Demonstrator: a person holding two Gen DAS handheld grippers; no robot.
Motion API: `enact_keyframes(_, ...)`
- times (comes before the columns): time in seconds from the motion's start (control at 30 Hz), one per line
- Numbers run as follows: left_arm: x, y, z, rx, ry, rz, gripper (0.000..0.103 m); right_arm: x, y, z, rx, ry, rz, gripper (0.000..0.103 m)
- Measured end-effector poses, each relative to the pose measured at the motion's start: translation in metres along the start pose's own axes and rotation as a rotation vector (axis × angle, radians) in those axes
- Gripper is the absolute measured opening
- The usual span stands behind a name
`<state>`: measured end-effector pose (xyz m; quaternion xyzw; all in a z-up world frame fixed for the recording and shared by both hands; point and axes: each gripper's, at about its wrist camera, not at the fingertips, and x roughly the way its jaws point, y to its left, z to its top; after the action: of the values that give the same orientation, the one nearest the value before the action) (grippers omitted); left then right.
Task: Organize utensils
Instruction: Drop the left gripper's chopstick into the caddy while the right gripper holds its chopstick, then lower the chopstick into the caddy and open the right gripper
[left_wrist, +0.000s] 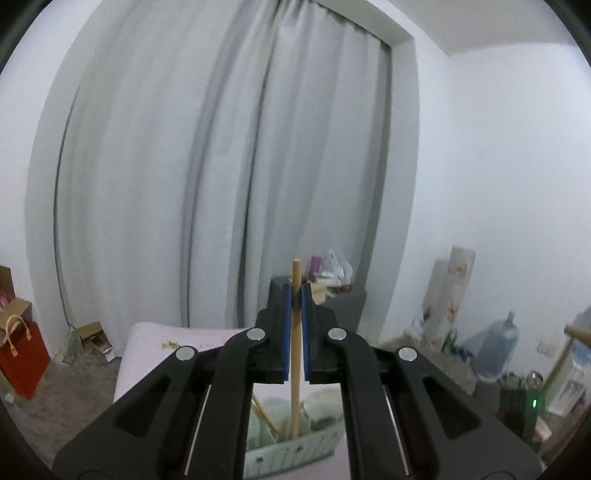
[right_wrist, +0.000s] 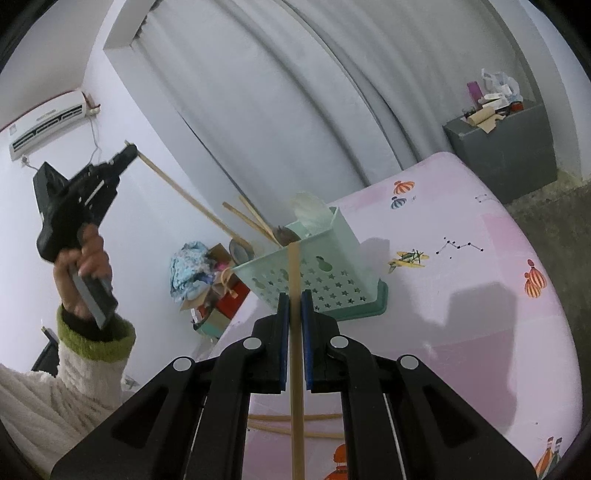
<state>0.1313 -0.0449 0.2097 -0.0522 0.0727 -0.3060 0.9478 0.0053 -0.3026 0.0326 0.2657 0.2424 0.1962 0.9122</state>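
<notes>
My left gripper (left_wrist: 295, 295) is shut on a wooden chopstick (left_wrist: 295, 350) whose lower end reaches into the mint-green perforated utensil basket (left_wrist: 291, 448) below. In the right wrist view the left gripper (right_wrist: 127, 153) is raised at the left, holding that chopstick (right_wrist: 184, 195) slanting down into the basket (right_wrist: 314, 273). My right gripper (right_wrist: 294, 299) is shut on another wooden chopstick (right_wrist: 295, 369), upright in front of the basket. The basket holds several chopsticks (right_wrist: 255, 218) and a brown spoon (right_wrist: 282, 234).
The basket stands on a pink patterned table (right_wrist: 461, 277). Two loose chopsticks (right_wrist: 295, 424) lie on the table near me. A grey cabinet (right_wrist: 506, 147) with clutter stands behind the table. Grey curtains (left_wrist: 221, 166) hang at the back. A red bag (left_wrist: 22, 358) sits on the floor.
</notes>
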Motion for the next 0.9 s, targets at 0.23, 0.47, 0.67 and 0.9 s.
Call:
enact_keyframes(0.23,0.022,0.012,-0.008,-0.039,0.008,0.031,0.004,0.010,-0.003,-0.002,0.011,0.021,0.002,0.007)
enact_keyframes(0.47,0.056,0.024,-0.040,-0.065,0.105,0.030,0.004,0.019,-0.008,-0.002,0.021,0.042,-0.010,0.007)
enact_keyframes(0.67,0.078,0.031,-0.066,-0.077,0.202,0.002,0.005,0.020,-0.007,0.000,0.019,0.044,-0.023,0.007)
enact_keyframes(0.9,0.055,0.040,-0.075,-0.117,0.165,-0.007,0.027,0.020,0.008,0.014,-0.033,0.022,-0.020,0.007)
